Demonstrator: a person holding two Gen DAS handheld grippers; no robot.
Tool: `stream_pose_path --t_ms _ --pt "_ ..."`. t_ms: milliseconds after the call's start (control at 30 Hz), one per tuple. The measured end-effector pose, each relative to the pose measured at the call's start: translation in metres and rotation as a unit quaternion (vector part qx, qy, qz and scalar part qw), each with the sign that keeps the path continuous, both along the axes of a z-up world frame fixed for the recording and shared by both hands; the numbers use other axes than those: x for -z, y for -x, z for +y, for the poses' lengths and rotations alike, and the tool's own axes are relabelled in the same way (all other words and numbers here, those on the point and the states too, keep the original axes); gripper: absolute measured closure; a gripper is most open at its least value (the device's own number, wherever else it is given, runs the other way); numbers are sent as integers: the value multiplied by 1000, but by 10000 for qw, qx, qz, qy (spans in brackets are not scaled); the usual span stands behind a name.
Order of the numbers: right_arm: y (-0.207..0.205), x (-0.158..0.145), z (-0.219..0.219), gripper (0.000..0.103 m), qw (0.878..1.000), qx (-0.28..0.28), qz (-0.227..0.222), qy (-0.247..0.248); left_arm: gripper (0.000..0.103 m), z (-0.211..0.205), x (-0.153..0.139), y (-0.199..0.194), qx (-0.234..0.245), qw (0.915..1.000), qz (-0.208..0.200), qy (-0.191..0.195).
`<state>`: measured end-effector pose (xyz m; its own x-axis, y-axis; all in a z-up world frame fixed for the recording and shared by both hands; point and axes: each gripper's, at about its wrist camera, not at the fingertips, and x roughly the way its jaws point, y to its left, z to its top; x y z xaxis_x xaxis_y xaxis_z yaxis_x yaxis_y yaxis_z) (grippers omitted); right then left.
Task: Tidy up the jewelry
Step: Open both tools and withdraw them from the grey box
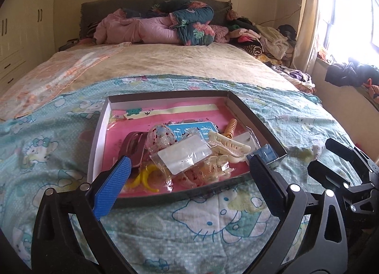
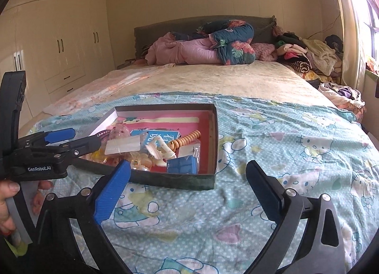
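Note:
A shallow dark box (image 1: 255, 117) with a pink lining lies on the bed. Inside are a cream claw clip (image 1: 231, 146), clear packets with a white card (image 1: 184, 155), a dark red clip (image 1: 133, 146), a yellow hoop (image 1: 144, 179), an orange spiral tie (image 1: 231, 128) and a small blue box (image 1: 267, 153). My left gripper (image 1: 189, 162) stands open over the box's near edge and holds nothing. In the right wrist view the box (image 2: 214, 141) sits ahead and left. My right gripper (image 2: 189, 167) is open and empty in front of its near wall. The left gripper (image 2: 83, 137) shows at the left, held by a hand (image 2: 7, 200).
A Hello Kitty quilt (image 2: 284, 155) covers the near half of the bed. Rolled bedding (image 1: 165, 25) lies at the headboard and a pile of clothes (image 1: 267, 39) along the right side. Wardrobe doors (image 2: 59, 37) stand left, a bright window (image 1: 343, 13) right.

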<state>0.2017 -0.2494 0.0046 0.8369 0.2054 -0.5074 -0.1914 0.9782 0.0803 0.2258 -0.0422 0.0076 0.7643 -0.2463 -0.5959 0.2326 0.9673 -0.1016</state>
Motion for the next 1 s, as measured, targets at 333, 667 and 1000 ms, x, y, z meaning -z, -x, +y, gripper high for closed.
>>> stream_pose_path --t_ms 333,667,1000 --pt "37 -10 9 6 9994 17 -314 106 11 17 -9 45 -214 9992 -324 84" --pt "75 -8 28 6 9974 9 -607 387 11 30 -5 83 -322 9980 -534 135" --pt "93 0 31 6 9970 100 -676 350 11 34 -1 106 -430 9970 -636 78"
